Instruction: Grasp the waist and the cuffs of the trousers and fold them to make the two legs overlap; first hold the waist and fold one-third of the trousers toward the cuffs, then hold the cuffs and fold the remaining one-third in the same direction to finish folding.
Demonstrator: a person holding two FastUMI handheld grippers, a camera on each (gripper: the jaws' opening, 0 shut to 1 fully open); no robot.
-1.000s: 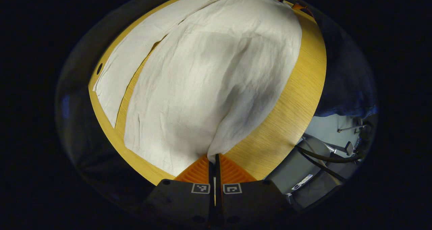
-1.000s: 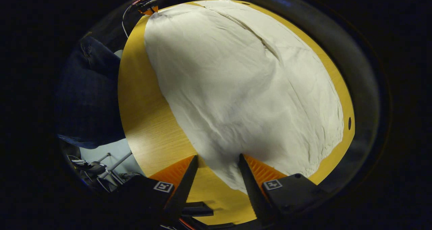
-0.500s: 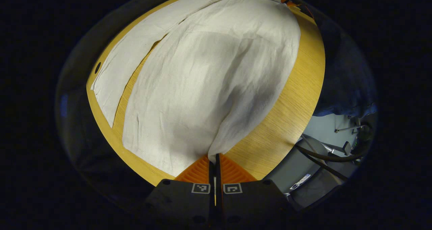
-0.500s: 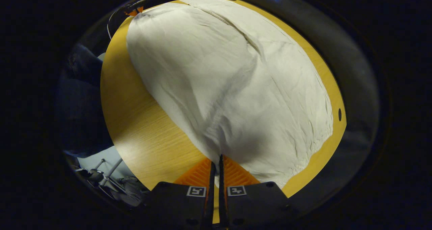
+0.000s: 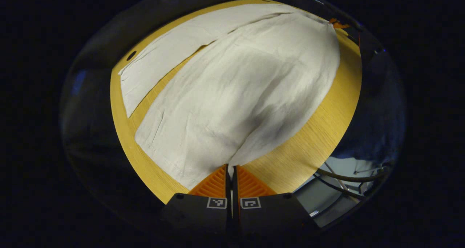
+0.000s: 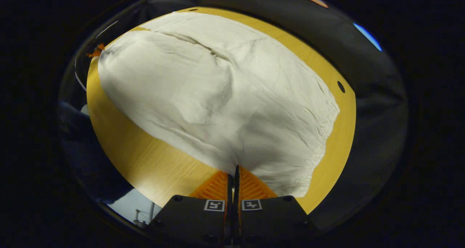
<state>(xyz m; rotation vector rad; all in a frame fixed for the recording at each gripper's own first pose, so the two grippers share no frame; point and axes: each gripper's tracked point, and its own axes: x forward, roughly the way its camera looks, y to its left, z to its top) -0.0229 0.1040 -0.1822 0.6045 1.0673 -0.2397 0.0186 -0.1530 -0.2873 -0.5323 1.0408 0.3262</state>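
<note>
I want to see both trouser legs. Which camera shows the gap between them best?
The left gripper view: the two legs of the trousers lie apart, with a strip of table showing between them. In the right gripper view the trousers show just a crease there.

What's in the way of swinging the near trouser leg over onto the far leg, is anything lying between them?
Nothing visible. Both the left gripper and right gripper are clamped on the trousers, and between the near leg and the far leg there is just a strip of bare wooden table.
</note>
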